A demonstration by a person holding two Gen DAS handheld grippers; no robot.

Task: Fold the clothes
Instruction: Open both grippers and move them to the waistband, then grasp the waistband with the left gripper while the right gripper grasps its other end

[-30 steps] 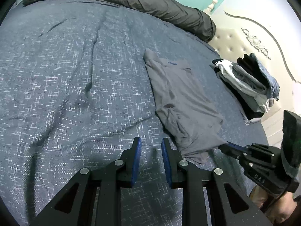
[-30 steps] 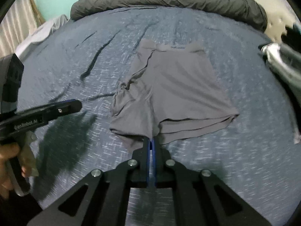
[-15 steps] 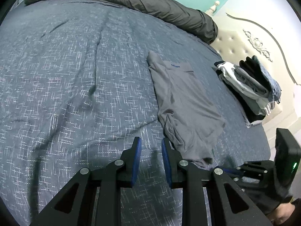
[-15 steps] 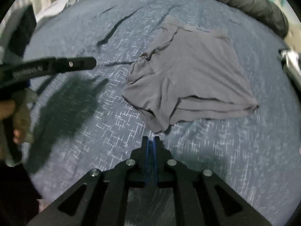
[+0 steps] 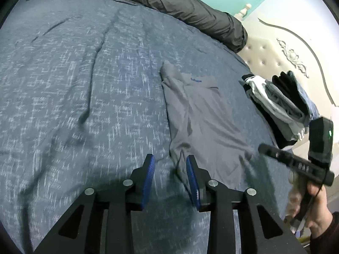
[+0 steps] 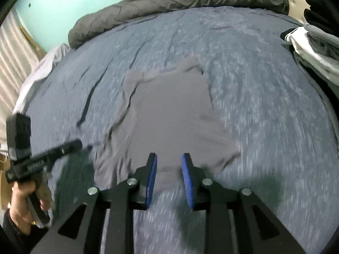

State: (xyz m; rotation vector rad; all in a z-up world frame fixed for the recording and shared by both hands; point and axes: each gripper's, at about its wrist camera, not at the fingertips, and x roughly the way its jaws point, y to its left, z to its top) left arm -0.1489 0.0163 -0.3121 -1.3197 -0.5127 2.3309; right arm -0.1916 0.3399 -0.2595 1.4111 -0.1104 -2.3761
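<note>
At the near edge of the bed [image 5: 63,97], both grippers hover with their fingers apart and nothing between them. The right gripper [image 6: 169,180] sits directly over the near hem of the grey shorts [image 6: 173,114], so the cloth begins right at its fingertips and runs straight away from it. The left gripper [image 5: 170,177] is just beside the same hem, with the near corner of the shorts [image 5: 203,124] touching the line of its right-hand finger and the rest lying off to its right. The shorts lie flat on the blue bedcover, roughly mid-bed, their long axis running from the near hem to the waistband at the far end, and their left side is rumpled. The right gripper looks better placed over the hem; the left would need to shift right to take the corner. Farther off, at the right edge, a stack of folded clothes [image 5: 281,105] rests, and a dark rolled duvet [image 6: 169,4] lies along the far edge.
</note>
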